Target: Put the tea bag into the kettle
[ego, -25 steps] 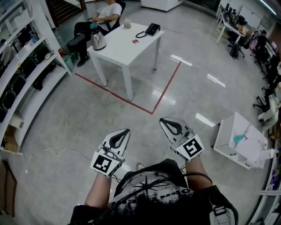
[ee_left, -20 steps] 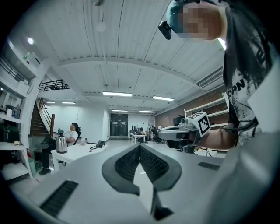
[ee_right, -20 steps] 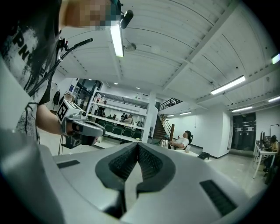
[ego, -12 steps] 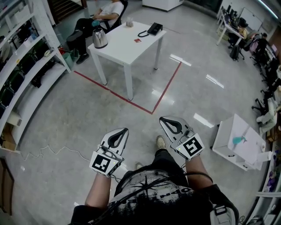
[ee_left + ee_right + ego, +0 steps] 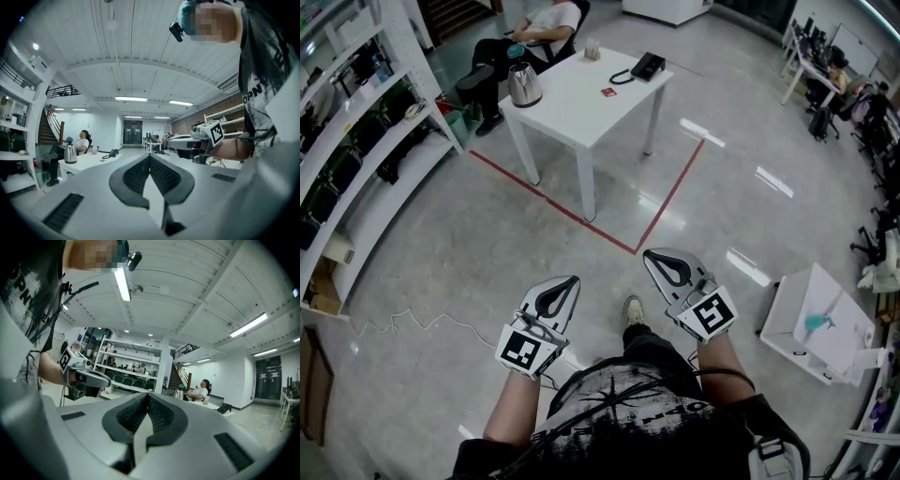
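Observation:
A steel kettle [image 5: 524,84] stands on the far left corner of a white table [image 5: 581,112], several steps ahead of me. A small red tea bag [image 5: 607,92] lies near the table's middle. My left gripper [image 5: 570,280] and right gripper [image 5: 649,255] are held side by side at waist height, pointing level toward the table, far short of it. Both are shut with nothing between the jaws. The left gripper view shows the kettle [image 5: 70,153] beyond its closed tips [image 5: 150,156]. The right gripper view shows the kettle [image 5: 178,393] in the distance.
A black phone [image 5: 647,66] and a cup [image 5: 592,49] also sit on the table. A person [image 5: 539,23] sits behind it. Red floor tape [image 5: 609,234] outlines the table area. White shelving [image 5: 356,141] lines the left, and a low white cabinet [image 5: 820,323] stands at the right.
The table and kettle have shifted rightward and slightly down in the head view as I walk. A shoe has come forward between the grippers. Both grippers keep their pose and stay shut.

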